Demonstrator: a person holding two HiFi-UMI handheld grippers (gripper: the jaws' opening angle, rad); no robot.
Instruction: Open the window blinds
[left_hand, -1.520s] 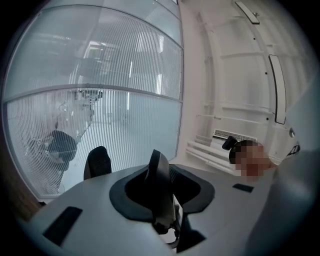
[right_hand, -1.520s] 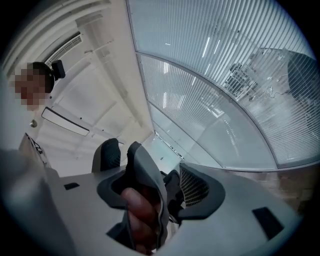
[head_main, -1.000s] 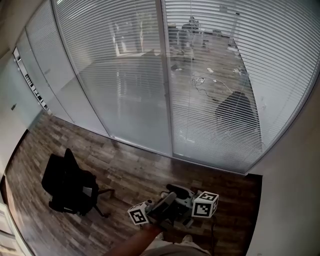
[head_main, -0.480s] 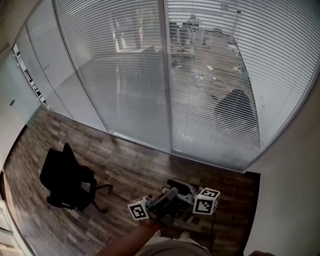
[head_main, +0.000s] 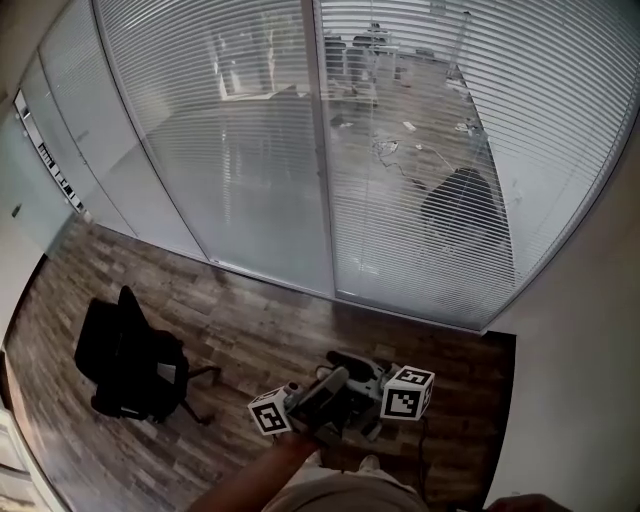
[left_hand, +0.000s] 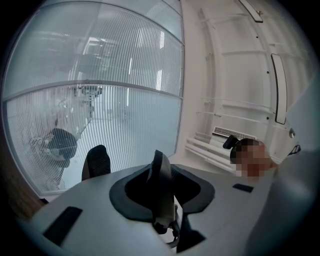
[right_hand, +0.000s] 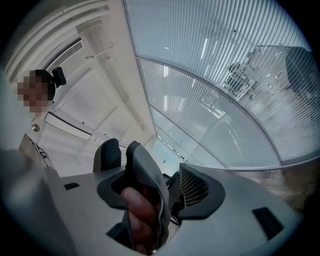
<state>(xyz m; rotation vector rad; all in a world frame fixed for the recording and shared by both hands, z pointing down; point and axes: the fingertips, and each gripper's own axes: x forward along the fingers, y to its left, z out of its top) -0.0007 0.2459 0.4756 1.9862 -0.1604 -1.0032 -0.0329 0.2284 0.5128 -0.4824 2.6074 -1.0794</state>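
Blinds (head_main: 420, 150): down over the glass ahead, slats angled enough to see through | left hand-held gripper (left_hand: 127, 165): spread, empty | right hand-held gripper (right_hand: 120, 152): pressed together, empty | you hold both low at your waist, well apart from the blinds, so neither works them

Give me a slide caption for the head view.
Left gripper and right gripper held low facing window blinds; office chair nearby.

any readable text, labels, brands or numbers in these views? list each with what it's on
No readable text in any view.
Marker cubes: black-and-white square patterns only, no letters or numbers.
Row of small dark marks on the far-left panel: too small to read.
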